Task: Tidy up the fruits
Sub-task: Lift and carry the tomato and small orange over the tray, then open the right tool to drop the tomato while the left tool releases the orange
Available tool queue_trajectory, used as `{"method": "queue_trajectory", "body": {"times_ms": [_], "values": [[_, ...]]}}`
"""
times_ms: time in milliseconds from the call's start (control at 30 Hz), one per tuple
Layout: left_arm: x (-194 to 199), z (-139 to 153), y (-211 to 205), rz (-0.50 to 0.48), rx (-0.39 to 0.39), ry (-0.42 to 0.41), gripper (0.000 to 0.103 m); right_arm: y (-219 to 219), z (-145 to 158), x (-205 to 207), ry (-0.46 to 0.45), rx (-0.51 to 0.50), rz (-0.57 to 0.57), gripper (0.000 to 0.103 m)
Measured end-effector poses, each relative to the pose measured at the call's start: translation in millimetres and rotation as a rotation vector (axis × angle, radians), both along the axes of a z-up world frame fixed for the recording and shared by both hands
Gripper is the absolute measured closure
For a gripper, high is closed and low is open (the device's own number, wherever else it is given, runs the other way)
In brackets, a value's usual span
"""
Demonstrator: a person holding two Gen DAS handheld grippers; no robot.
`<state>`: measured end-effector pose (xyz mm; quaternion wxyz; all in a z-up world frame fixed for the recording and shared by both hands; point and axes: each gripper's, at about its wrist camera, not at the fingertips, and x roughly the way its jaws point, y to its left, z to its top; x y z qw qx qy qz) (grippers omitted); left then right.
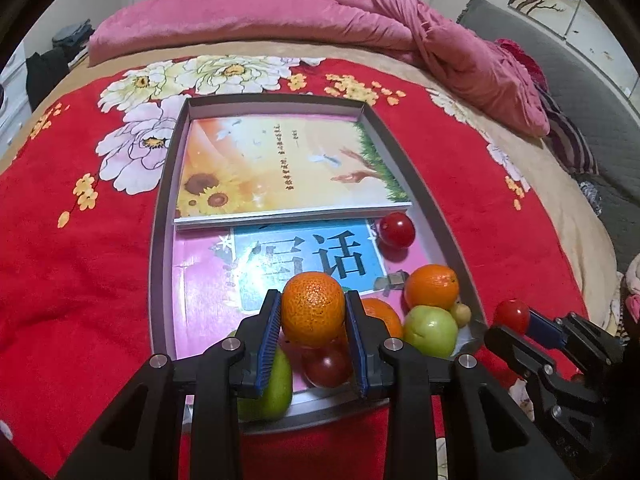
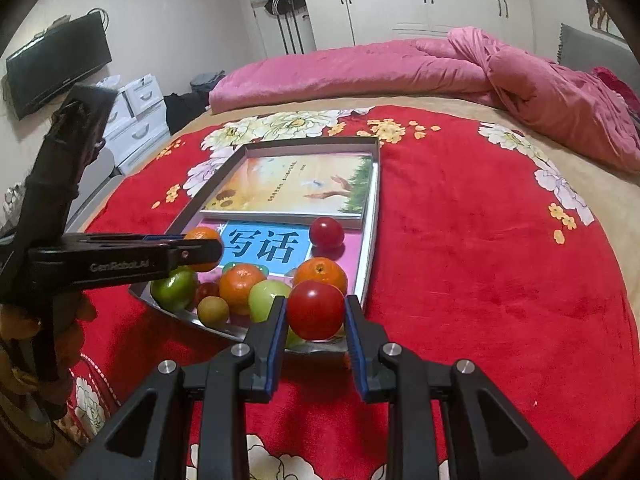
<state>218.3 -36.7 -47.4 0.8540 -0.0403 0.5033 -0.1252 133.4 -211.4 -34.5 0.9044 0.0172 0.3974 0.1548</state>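
My left gripper (image 1: 313, 300) is shut on an orange (image 1: 313, 312) and holds it above the near end of a grey tray (image 1: 162, 248). Below it in the tray lie a dark red tomato (image 1: 326, 366), a green fruit (image 1: 274, 394), two more oranges (image 1: 432, 286), a green apple (image 1: 430, 330) and a small yellowish fruit (image 1: 462, 314). Another red tomato (image 1: 396, 230) sits farther back. My right gripper (image 2: 316, 304) is shut on a red tomato (image 2: 316, 312), just over the tray's near right corner (image 2: 360, 300). From the right wrist view, the left gripper (image 2: 204, 250) comes in from the left with its orange (image 2: 200, 236).
Two books lie in the tray: a sunflower-cover one (image 1: 280, 164) at the far end, partly over a pink and blue one (image 1: 208, 280). The tray rests on a red floral blanket (image 2: 480, 280) on a bed. A pink duvet (image 2: 400, 68) is bunched at the back. White drawers (image 2: 136, 120) stand left.
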Motion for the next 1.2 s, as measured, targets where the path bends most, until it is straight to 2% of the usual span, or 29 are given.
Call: {"method": "queue_trajectory", "body": {"times_ms": [200, 700, 900, 1033, 1200], "values": [[2.0, -11.0, -0.3, -0.001, 0.006, 0.026, 0.071, 4.9, -6.9, 1.6, 0.013, -0.022, 0.013, 0.075], [5.0, -13.1, -0.8, -0.003, 0.006, 0.028, 0.071, 6.4, -17.1, 3.3, 0.060, -0.039, 0.009, 0.074], [4.7, -13.2, -0.9, -0.001, 0.004, 0.026, 0.070, 6.9, -16.6, 2.2, 0.065, -0.031, 0.016, 0.068], [3.6, -12.7, -0.3, 0.002, 0.001, 0.023, 0.070, 7.6, -13.5, -0.5, 0.061, -0.032, 0.011, 0.052], [3.0, -12.7, 0.1, 0.002, -0.001, 0.024, 0.070, 3.8, -9.3, -4.0, 0.047, -0.028, -0.010, 0.049]]}}
